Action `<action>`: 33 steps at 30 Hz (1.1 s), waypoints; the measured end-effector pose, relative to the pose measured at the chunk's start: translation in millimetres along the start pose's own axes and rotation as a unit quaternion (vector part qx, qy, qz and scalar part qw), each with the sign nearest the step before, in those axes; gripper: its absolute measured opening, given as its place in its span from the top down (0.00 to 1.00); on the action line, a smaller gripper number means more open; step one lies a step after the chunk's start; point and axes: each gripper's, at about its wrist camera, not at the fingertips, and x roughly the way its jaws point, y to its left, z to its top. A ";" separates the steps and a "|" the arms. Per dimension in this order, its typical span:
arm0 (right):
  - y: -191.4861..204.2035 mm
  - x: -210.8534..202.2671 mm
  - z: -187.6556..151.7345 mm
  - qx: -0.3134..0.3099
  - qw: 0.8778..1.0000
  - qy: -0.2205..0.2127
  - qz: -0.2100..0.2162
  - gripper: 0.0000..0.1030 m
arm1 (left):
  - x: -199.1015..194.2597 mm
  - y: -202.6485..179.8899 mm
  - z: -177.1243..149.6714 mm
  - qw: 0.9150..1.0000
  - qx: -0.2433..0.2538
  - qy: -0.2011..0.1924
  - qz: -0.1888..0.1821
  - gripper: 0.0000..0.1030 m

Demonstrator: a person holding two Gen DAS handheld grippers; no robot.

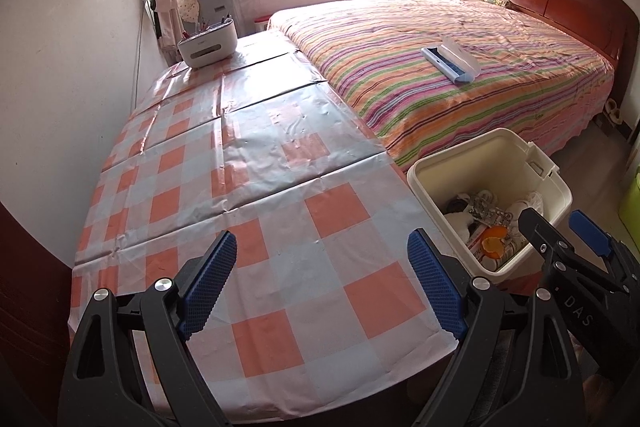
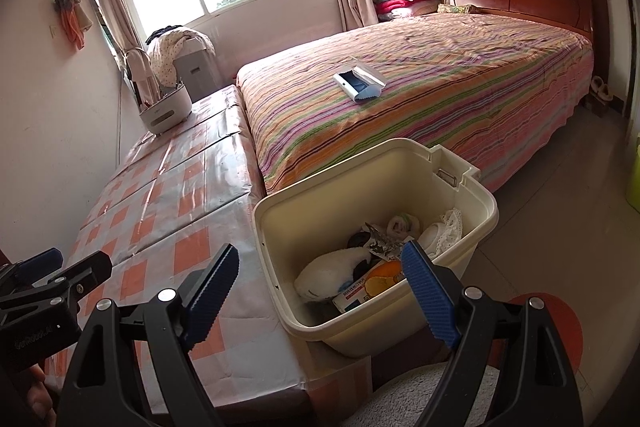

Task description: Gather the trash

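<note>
Left wrist view: bed with striped cover beyond, checked table bare but for white organiser at far left corner. Cream bin just beside table's right edge — trash already piled inside. Left gripper and right gripper spread wide, holding nothing. Collecting seemingly finished — next, probably, scanning for strays

– Any writing you can read?
– White letters "DAS" on the black arm of the right gripper, seen from the left wrist.
– And the box in the bin?
– It has print on it, too small to read.
</note>
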 end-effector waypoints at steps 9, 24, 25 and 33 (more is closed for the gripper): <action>2.5 3.8 3.8 -0.002 1.000 0.001 -0.002 0.21 | -0.2 1.6 4.8 1.000 0.003 -0.008 0.010 0.16; 5.0 10.9 4.2 -0.003 1.000 0.007 0.001 0.21 | -0.8 5.0 7.5 1.000 0.002 -0.006 0.008 0.16; 5.8 11.2 3.7 -0.004 1.000 0.007 0.001 0.21 | -1.3 4.4 7.2 1.000 0.004 -0.007 0.007 0.16; 6.6 11.2 3.0 -0.004 1.000 0.008 0.003 0.21 | -4.2 1.8 7.6 1.000 0.009 -0.010 0.004 0.16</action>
